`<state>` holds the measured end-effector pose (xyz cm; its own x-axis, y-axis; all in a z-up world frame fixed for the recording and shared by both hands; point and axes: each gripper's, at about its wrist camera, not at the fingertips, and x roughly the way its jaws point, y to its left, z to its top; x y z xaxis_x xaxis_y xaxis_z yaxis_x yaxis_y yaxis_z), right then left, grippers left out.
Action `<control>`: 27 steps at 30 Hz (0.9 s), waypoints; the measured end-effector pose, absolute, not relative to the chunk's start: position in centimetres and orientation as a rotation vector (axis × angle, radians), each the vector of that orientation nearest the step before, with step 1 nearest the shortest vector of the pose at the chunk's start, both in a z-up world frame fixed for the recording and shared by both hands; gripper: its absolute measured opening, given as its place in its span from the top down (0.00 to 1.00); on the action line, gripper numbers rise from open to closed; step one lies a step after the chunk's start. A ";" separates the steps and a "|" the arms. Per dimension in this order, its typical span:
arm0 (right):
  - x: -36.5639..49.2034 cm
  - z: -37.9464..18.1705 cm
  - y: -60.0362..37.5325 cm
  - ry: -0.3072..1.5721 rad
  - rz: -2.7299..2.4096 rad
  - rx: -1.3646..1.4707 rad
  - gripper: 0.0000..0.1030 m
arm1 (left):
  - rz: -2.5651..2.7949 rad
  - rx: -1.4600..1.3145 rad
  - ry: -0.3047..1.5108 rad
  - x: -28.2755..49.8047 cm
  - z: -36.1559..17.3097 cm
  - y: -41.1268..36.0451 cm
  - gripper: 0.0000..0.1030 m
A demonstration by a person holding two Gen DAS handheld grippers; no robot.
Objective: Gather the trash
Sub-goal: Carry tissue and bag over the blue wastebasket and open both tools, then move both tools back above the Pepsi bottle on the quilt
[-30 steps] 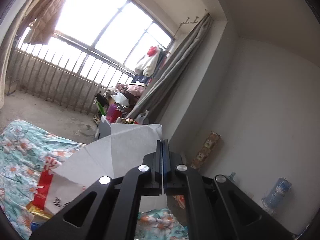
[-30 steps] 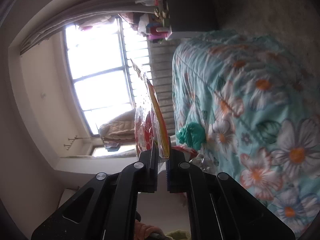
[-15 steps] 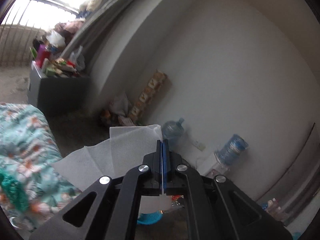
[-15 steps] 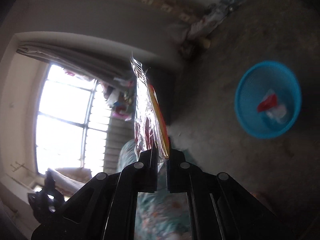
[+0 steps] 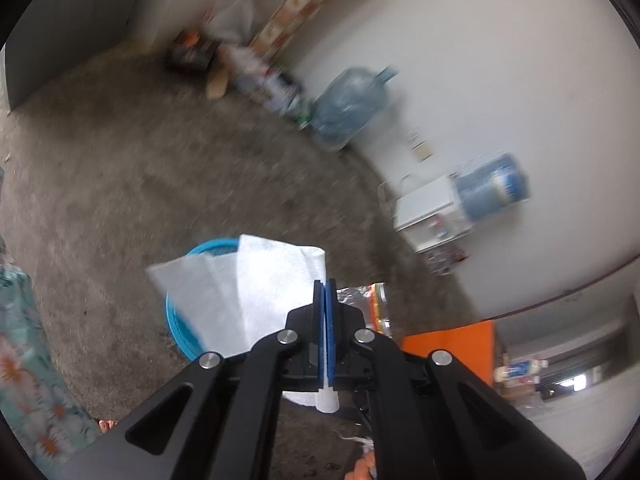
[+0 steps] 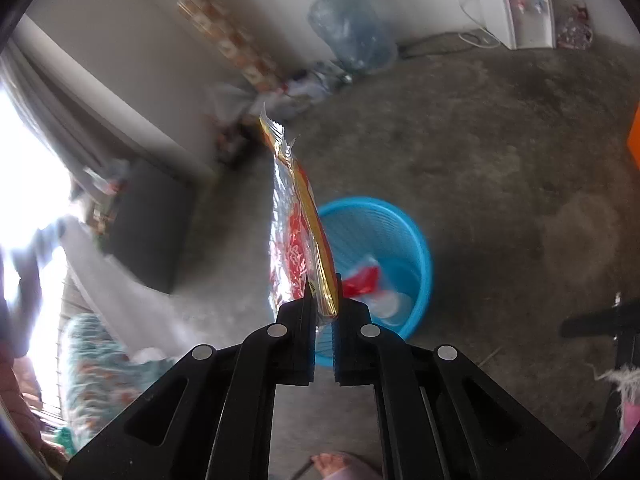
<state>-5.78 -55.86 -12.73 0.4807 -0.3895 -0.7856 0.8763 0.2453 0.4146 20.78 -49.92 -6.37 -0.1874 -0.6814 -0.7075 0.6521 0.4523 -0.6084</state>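
Left tool (image 5: pixel 325 286) clamped on a white tissue (image 5: pixel 248 284); right tool (image 6: pixel 322 280) pinching a foil snack wrapper (image 6: pixel 298 224). Both above the blue bin (image 6: pixel 404 240) on the floor.

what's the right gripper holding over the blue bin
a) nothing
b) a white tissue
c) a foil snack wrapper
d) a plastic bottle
c: in the right wrist view the right gripper is shut on a red and gold foil snack wrapper that stands up from its jaws, with the blue bin just beyond on the floor.

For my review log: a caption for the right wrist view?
Right gripper holds snack wrapper above blue basket.
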 end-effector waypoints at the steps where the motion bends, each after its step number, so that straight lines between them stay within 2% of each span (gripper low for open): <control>1: -6.0 -13.1 -56.6 0.611 -0.942 0.971 0.95 | -1.179 -0.011 1.311 20.5 -7.6 -50.9 1.00; 3: -6.3 -14.0 -58.1 0.633 -0.952 0.968 0.95 | -1.141 0.031 1.383 20.3 -11.1 -52.8 0.99; 4: -6.0 -14.4 -58.7 0.637 -0.952 0.973 0.94 | -1.128 0.049 1.414 20.4 -12.5 -53.0 0.93; 5: -5.6 -15.1 -59.4 0.648 -0.944 0.976 0.90 | -1.100 0.085 1.448 20.8 -14.0 -53.3 0.86; 6: -6.2 -15.7 -60.3 0.676 -0.929 0.984 0.87 | -1.057 0.124 1.475 20.9 -15.4 -53.2 0.65; 7: -5.6 -17.6 -61.2 0.727 -0.902 1.021 0.72 | -1.003 0.152 1.491 21.2 -16.4 -53.1 0.54; 8: -6.1 -18.6 -62.0 0.757 -0.889 1.065 0.51 | -0.966 0.144 1.488 21.5 -16.8 -52.5 0.53; 9: -6.1 -19.5 -62.4 0.787 -0.899 1.105 0.47 | -0.949 0.131 1.487 21.5 -16.7 -52.1 0.50; 10: -6.4 -20.6 -62.7 0.822 -0.934 1.121 0.47 | -0.940 0.116 1.488 21.8 -16.5 -51.6 0.43; 12: -6.9 -20.7 -62.7 0.824 -0.961 1.109 0.47 | -0.944 0.096 1.462 22.2 -15.4 -50.4 0.39; 14: -7.9 -20.2 -62.0 0.804 -0.986 1.101 0.40 | -0.947 0.104 1.412 22.3 -13.6 -49.3 0.37; 21: -9.6 -15.7 -60.4 0.681 -0.991 1.092 0.40 | -0.993 0.068 1.209 21.6 -4.8 -43.9 0.32; 27: -5.2 -9.8 -58.1 0.708 -0.762 1.011 0.36 | -1.068 0.029 0.958 19.1 3.2 -32.9 0.23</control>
<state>-5.23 -58.13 -9.79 0.5474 -0.2223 -0.8068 0.8209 0.3299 0.4661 19.07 -32.89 3.21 0.1355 -0.7256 -0.6747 0.7492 0.5206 -0.4094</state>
